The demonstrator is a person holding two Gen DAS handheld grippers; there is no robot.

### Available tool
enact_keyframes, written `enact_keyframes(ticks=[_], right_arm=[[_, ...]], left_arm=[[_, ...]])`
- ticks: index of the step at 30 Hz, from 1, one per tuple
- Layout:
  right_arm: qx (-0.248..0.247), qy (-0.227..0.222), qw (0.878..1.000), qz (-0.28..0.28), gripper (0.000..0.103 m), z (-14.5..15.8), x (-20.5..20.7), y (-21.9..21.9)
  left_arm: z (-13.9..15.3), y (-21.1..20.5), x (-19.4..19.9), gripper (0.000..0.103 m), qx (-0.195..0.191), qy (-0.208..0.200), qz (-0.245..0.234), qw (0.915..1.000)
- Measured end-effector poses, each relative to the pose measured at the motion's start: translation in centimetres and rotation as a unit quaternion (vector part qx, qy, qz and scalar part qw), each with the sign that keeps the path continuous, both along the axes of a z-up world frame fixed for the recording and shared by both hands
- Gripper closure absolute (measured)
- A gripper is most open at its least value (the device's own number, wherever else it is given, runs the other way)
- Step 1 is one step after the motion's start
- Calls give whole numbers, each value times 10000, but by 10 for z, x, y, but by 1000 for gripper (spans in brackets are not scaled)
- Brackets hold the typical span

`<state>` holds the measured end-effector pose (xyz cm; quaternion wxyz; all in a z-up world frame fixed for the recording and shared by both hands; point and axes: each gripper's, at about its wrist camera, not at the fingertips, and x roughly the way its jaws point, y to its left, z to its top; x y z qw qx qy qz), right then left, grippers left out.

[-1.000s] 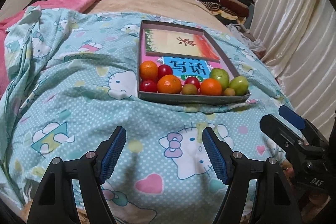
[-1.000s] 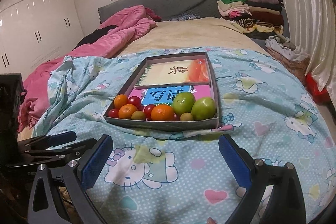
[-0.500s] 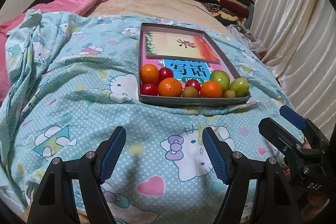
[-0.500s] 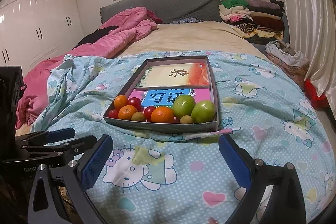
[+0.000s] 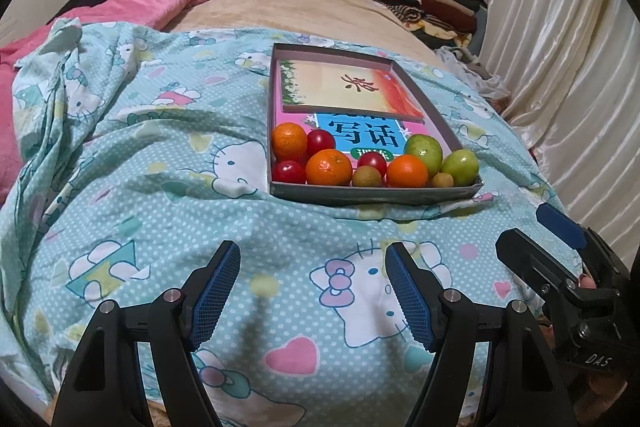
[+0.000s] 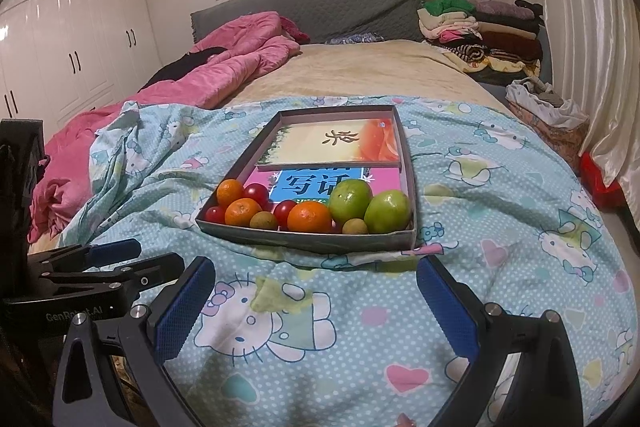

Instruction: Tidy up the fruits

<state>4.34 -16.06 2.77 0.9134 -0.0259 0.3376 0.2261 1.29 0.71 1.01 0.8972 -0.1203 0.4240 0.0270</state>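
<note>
Both tools hover near the camera over the cartoon bedspread (image 5: 168, 187), left gripper (image 5: 312, 291) spread and empty, right gripper (image 6: 316, 307) spread wide, nothing between the pads. The fruit sits bunched at the near end of the shallow box (image 5: 376, 195): far left a small cherry tomato (image 5: 289, 171), soft and slick, wants a gentle pinch; mid-row a firm orange (image 5: 329, 167), grab across its widest part; far right green fruit (image 5: 460, 167), smooth, likely to roll

grey headboard (image 6: 320, 7), white wardrobes (image 6: 72, 47), cream curtains (image 5: 560, 67)
</note>
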Motion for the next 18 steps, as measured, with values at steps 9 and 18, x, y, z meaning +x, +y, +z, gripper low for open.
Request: enact_keyframes(ticks=[9, 18], right_arm=[[11, 13, 10000, 20, 1, -2, 1, 0], [10, 45, 10000, 12, 1, -3, 2, -1]], left_arm=[[0, 0, 0, 27, 44, 0, 4, 10000], [1, -1, 0, 27, 153, 13, -10, 9999]])
